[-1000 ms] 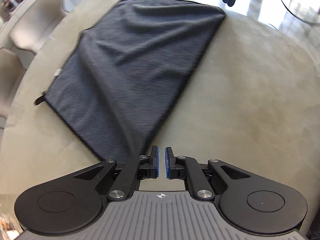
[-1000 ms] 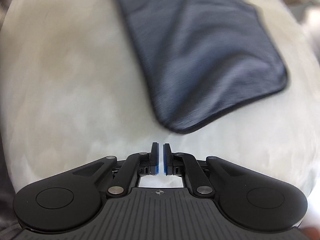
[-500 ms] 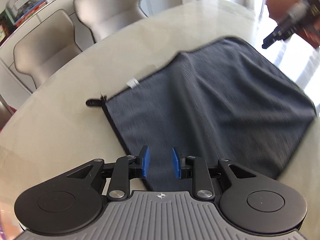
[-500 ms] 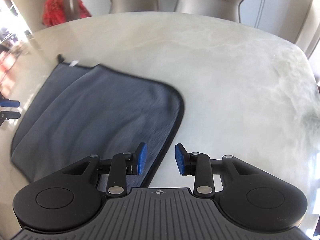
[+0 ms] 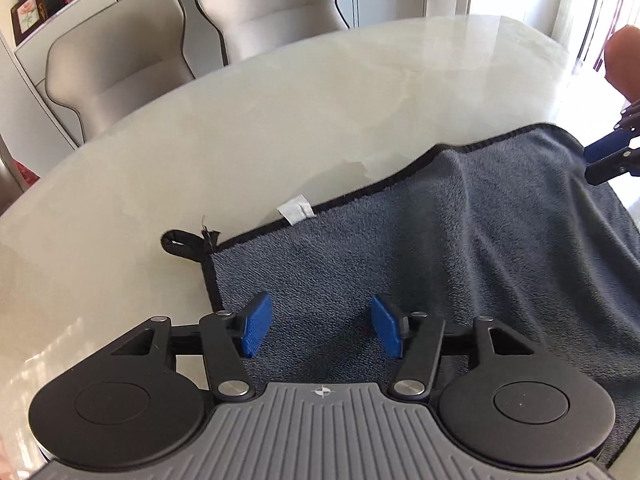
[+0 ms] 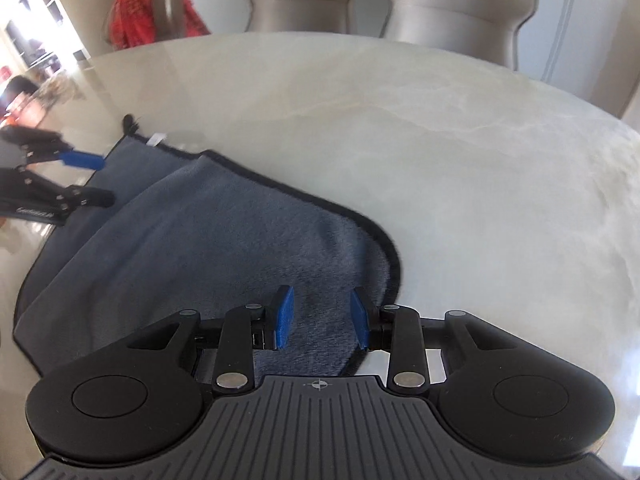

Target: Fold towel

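Gray towel (image 5: 440, 248) flat beneath both grippers' spread, empty fingers (image 5: 256, 330), left (image 5: 322, 330) and right (image 6: 320, 316).

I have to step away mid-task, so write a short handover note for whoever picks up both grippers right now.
Left gripper: open, empty, over the towel near its loop corner.
Right gripper: open, empty, over the towel's opposite end.
Towel: lies on the marble table, one layer folded over another, upper edge not lined up, white tag exposed.
Done: one fold.
Left: likely grip the corners, fold once more, square up.
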The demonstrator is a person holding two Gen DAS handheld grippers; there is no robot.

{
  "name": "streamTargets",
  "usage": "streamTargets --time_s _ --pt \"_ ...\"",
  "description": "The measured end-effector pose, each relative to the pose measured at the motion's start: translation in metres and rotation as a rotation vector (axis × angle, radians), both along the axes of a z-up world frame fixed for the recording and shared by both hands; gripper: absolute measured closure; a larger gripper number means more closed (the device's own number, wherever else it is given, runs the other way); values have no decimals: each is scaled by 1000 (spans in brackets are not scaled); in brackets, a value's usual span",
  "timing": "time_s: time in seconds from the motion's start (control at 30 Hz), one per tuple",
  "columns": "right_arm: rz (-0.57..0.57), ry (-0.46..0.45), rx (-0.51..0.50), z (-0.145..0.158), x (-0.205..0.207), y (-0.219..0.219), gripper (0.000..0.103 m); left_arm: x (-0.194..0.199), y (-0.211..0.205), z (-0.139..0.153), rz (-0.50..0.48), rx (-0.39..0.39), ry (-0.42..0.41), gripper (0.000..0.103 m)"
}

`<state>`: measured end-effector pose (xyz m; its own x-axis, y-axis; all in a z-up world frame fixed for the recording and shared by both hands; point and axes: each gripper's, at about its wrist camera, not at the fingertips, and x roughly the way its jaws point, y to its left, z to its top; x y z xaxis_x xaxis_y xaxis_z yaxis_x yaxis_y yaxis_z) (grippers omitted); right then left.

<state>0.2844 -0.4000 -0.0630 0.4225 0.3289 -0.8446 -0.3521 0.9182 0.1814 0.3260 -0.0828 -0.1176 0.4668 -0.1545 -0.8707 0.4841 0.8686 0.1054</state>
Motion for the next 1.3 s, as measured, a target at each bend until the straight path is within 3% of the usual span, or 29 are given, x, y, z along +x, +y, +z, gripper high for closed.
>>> streamTargets --time_s 0.13,0.3,0.5,0.6,0.63,0.67,0.8,0.87,0.93,1.0,1.1,1.17,1.3 --pt "9 -2 -74 -5 9 4 71 11 10 -3 71 -8 10 23" --pt "57 -24 -159 -6 19 10 71 21 20 -2 100 55 -55 23" --pt "37 -23 -186 -5 32 7 73 34 28 -3 131 96 -99 23" --pt "21 -90 -344 -8 32 14 63 37 29 -2 137 97 -101 25" --pt "24 -92 -368 -8 31 14 63 37 29 0 139 93 -98 31" --pt "18 -76 -352 -5 32 12 63 35 28 4 144 71 -100 32" --pt "2 -59 -108 7 21 13 63 25 17 21 109 -64 -108 30" --pt "21 -53 -90 1 18 20 63 23 1 18 75 -84 -104 30" --pt "40 -48 -73 -4 15 26 63 21 -10 10 56 -70 -86 30" --pt "39 -43 -85 -9 16 27 63 22 -16 -2 61 -19 -79 23" --pt "37 -27 -101 -15 18 24 63 28 -8 -2 105 -5 -107 17" --pt "42 -40 -148 -15 18 20 56 36 -1 -2 127 6 -110 13" --pt "12 -26 -122 -17 23 9 58 44 6 -2 158 49 -159 7"
